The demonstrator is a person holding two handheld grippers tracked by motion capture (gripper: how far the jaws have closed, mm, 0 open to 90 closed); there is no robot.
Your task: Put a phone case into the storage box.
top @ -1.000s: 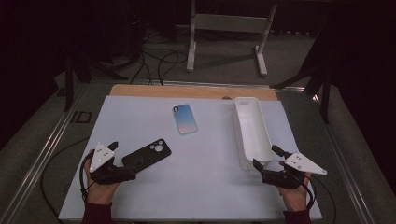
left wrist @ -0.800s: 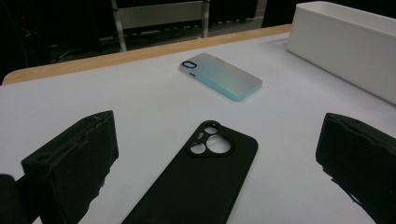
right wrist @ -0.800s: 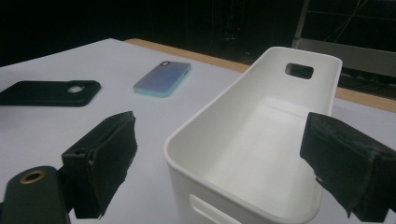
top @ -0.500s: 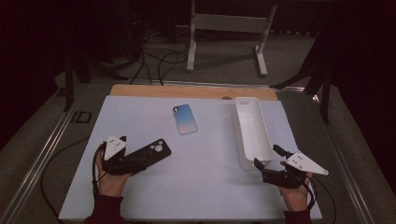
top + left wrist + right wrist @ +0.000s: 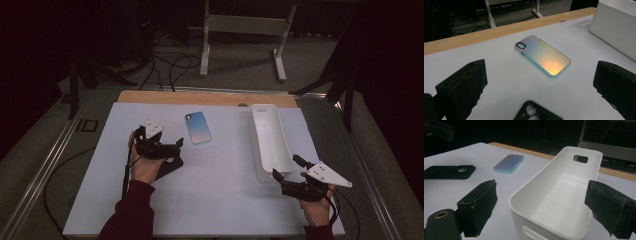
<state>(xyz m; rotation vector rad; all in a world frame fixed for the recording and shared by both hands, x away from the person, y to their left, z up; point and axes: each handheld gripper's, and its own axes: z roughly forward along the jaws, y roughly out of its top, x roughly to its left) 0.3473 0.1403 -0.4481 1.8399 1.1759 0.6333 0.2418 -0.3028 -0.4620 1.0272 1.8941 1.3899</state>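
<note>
A black phone case (image 5: 169,168) lies on the white mat, its camera cut-out just under my left gripper (image 5: 175,150), which hovers open over its far end. The same black case (image 5: 537,114) peeks in at the bottom of the left gripper view. An iridescent blue phone case (image 5: 198,127) lies flat a little beyond, centred between the left gripper's jaws (image 5: 543,56). A long white bin (image 5: 271,141) stands empty at the right. My right gripper (image 5: 286,167) is open at the bin's near end (image 5: 554,195), with nothing held.
The white mat (image 5: 225,200) covers most of the table, with a wooden strip (image 5: 210,98) along its far edge. Metal rails run along both sides. A stand and cables sit on the floor beyond the table.
My left gripper has moved forward and to the right, from the black case's near-left end to above it, facing the blue case. The right gripper has stayed put.
</note>
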